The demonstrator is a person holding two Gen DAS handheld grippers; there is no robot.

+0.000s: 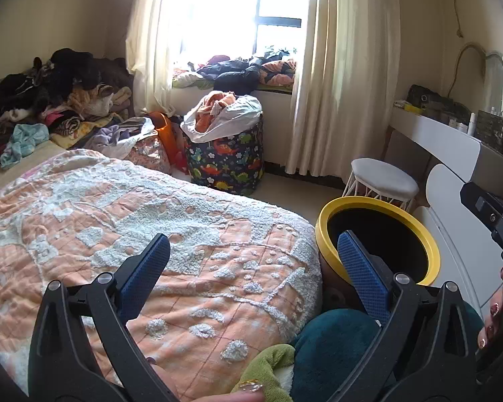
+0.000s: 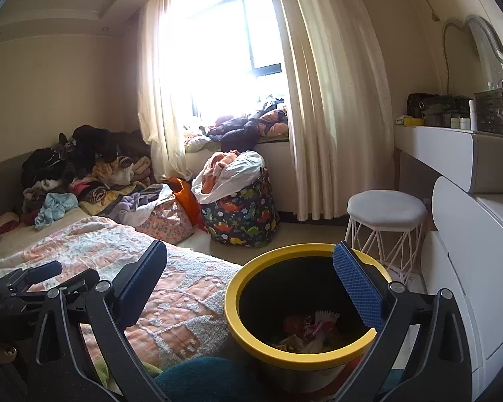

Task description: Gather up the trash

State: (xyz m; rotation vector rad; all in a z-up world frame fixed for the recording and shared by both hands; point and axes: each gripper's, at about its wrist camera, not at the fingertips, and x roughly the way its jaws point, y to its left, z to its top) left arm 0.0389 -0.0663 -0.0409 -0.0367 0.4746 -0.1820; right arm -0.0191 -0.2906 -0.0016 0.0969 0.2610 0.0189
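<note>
**Claws empty over bed and bin**

Clothes (image 1: 60,100) lie heaped at the far left against the wall, at the head of the bed (image 1: 151,234) with its peach and white quilt. Above that quilt hangs the left claw (image 1: 255,279), its blue pads spread wide with nothing between them. Next along, on the floor under the window, stands a dinosaur-print basket (image 1: 228,160) stuffed with fabric and a white bag. Right of the bed's corner sits the yellow-rimmed bin (image 2: 285,351), just beside the mattress; trash (image 2: 305,331), crumpled wrappers and paper, lies at its bottom. The right claw (image 2: 251,288) is held over the bin, jaws fully apart and gripping nothing, its right pad above the rim. Behind the bin is a white stool (image 2: 385,211), and furthest right a white tabletop (image 2: 436,137) carrying boxes and bottles below a mirror.
</note>
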